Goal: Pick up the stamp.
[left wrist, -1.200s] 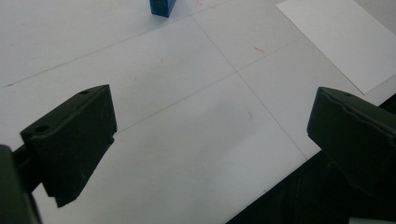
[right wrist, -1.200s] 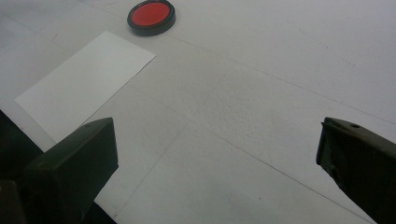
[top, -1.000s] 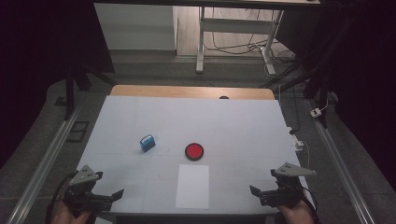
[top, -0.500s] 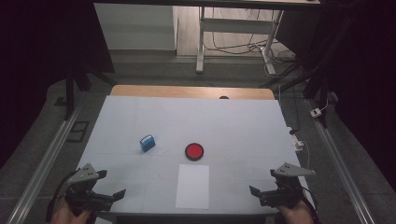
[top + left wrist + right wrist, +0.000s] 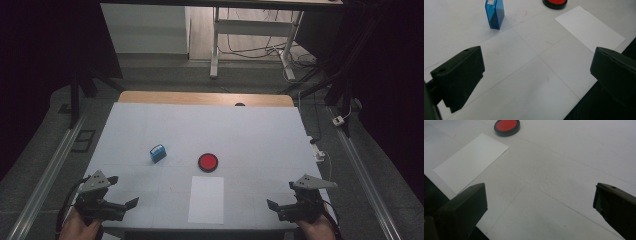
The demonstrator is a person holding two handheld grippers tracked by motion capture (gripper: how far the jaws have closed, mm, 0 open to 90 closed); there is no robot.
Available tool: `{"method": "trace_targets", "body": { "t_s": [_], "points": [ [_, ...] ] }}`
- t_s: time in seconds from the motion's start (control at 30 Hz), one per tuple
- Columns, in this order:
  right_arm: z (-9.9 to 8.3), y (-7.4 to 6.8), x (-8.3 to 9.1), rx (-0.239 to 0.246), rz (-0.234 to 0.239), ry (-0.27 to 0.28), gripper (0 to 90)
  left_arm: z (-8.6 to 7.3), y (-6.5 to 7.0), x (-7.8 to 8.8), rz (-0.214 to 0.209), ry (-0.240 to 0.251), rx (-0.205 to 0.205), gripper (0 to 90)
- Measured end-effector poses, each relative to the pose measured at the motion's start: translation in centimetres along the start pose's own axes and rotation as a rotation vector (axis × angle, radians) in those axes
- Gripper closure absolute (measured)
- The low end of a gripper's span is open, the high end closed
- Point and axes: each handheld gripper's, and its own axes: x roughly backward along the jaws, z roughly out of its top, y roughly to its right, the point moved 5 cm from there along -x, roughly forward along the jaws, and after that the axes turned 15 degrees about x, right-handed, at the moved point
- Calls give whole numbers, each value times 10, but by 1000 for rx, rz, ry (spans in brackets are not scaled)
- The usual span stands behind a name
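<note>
Down at the lower left of the high view my left tool point(image 5: 120, 206) hangs spread wide, gripping nothing; my right tool point(image 5: 278, 207) at lower right is equally spread. Between them lies a white sheet point(image 5: 206, 199), a red pad point(image 5: 207, 162) just above it, a blue stamp point(image 5: 158, 153) left of that. Its label is too small to read.

White table point(image 5: 260, 135) carries blue stamp point(image 5: 158, 153), red ink pad point(image 5: 207, 162), paper sheet point(image 5: 206, 199).
</note>
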Motion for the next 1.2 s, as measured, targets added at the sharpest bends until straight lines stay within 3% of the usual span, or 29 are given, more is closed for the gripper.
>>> {"method": "trace_targets", "body": {
  "t_s": [0.3, 0.83, 1.2],
  "points": [
    [0, 0, 0, 3, 0, -2, 0, 5, -2, -10, 15, -13, 13, 0],
    [0, -1, 0, 4, 1, -2, 0, 24, -13, -33, 33, -40, -1, 0],
    [0, -1, -1, 7, -1, -5, 0, 42, -19, -46, 43, -22, -10, 0]
  ]
}}
